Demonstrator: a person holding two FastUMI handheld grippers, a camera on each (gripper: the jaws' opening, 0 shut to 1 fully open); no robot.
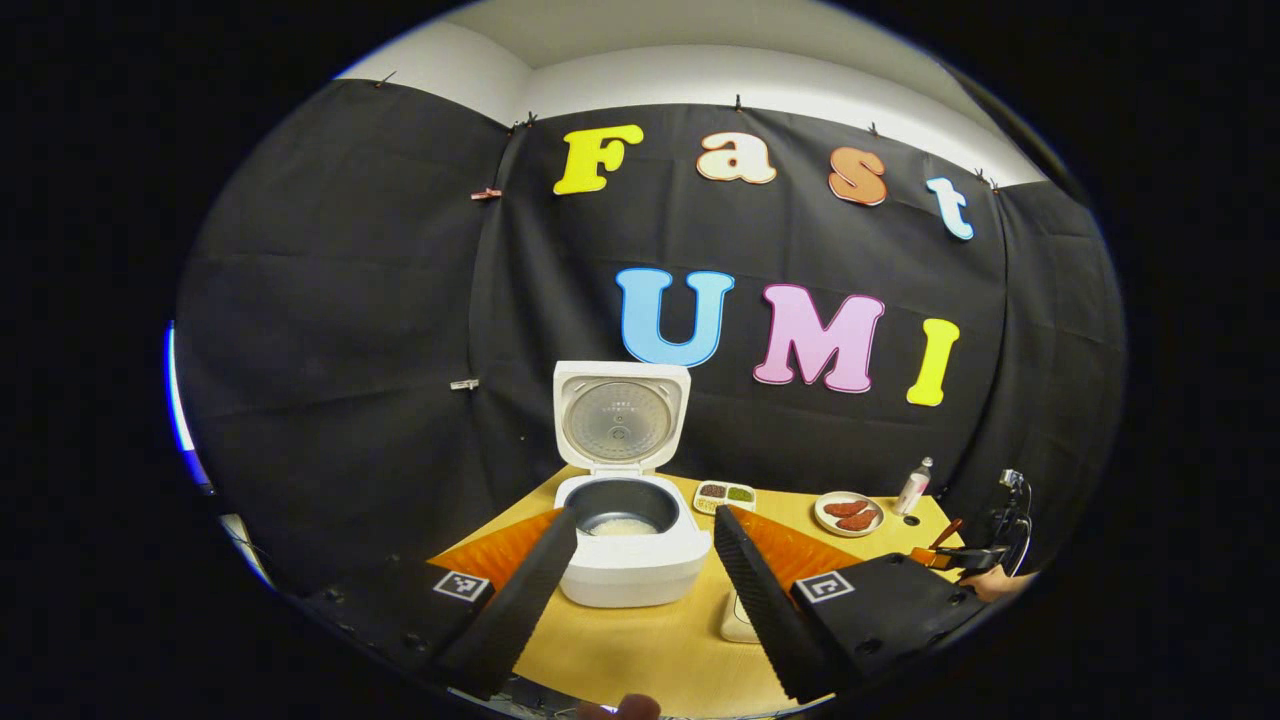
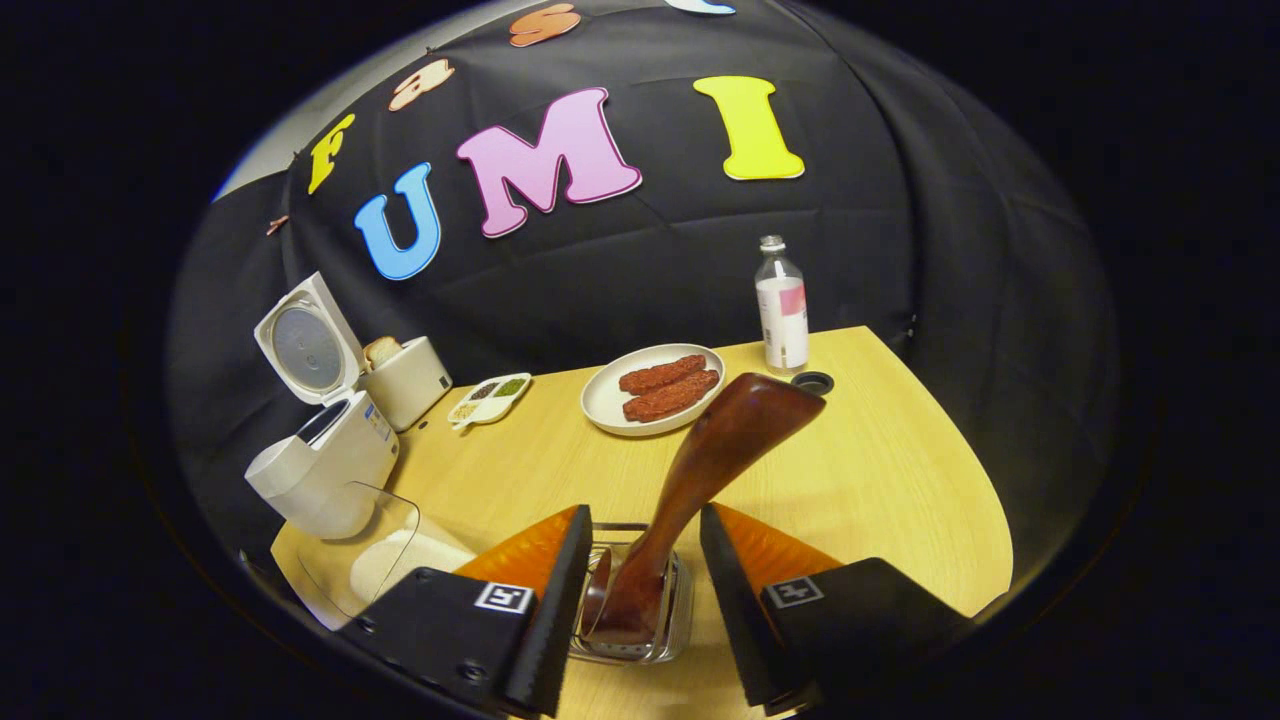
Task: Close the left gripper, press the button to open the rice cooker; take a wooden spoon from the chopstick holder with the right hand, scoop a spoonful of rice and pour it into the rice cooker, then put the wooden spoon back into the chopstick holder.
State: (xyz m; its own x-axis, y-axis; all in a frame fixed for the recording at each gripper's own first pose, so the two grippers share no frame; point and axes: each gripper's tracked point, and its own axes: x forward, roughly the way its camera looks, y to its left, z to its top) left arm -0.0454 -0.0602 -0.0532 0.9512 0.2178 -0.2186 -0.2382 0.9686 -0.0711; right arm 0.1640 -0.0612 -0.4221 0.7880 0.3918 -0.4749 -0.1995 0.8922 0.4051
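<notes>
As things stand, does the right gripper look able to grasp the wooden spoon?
Probably yes: the wooden spoon stands in the clear holder, its handle between the open right gripper fingers, nothing blocking.

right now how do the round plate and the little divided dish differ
The round plate is circular, while the divided dish is elongated and split into compartments. The round plate holds two reddish-brown pieces lying side by side; the divided dish holds small portions of dark, green and pale grains. The round plate looks larger and sits nearer the bottle; the divided dish sits nearer the rice cooker. Both are white and rest on the wooden table.
</notes>
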